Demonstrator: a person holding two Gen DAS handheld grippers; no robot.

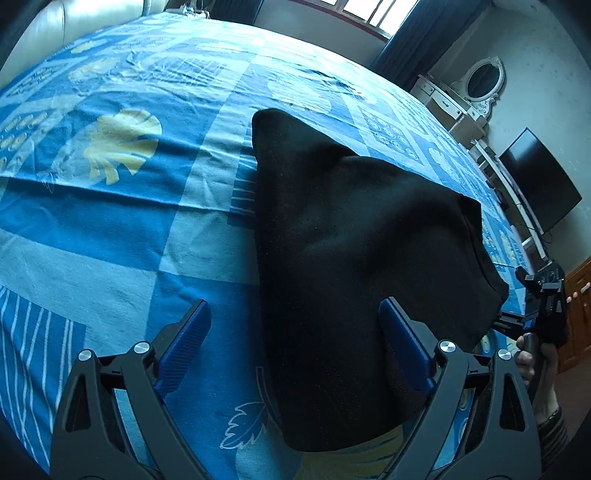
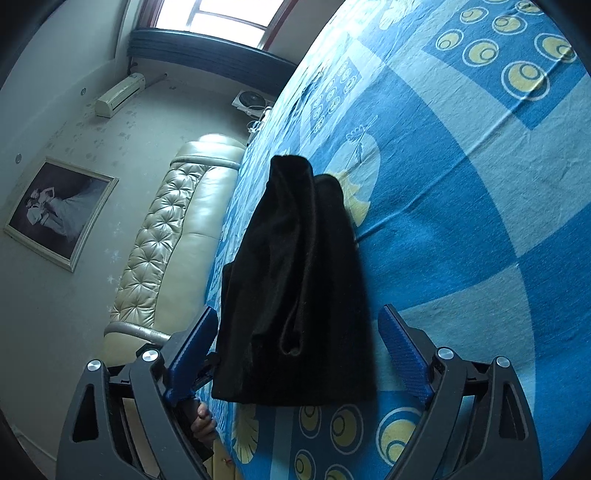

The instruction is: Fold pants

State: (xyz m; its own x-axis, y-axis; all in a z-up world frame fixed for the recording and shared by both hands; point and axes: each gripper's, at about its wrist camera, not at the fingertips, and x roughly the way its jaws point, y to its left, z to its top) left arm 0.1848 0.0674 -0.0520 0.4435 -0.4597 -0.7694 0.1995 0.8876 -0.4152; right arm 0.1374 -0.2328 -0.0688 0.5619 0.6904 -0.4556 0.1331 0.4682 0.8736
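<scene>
Nearest each camera, left gripper (image 1: 293, 341) and right gripper (image 2: 297, 347) with blue fingers (image 1: 184, 343) spread wide, holding nothing; between and beyond them, black pants (image 1: 354, 258) folded on the blue patterned bed sheet (image 1: 122, 206); farther off, padded headboard (image 2: 173, 236)

A bed is spread with a blue sheet (image 1: 122, 229) printed in lighter squares, yellow shells, ringed circles and white stripes — creased in places. At its head stands a cream tufted headboard (image 2: 177, 236). On the wall beside it hangs a framed photograph (image 2: 59, 210), with an air conditioner (image 2: 120, 90) mounted higher up and a window (image 2: 229, 14) over a dark curtain band. Across the room — a white dressing table with an oval mirror (image 1: 484, 79), a dark television screen (image 1: 539, 181), and a brown wooden cabinet (image 1: 580, 295) at the edge.
</scene>
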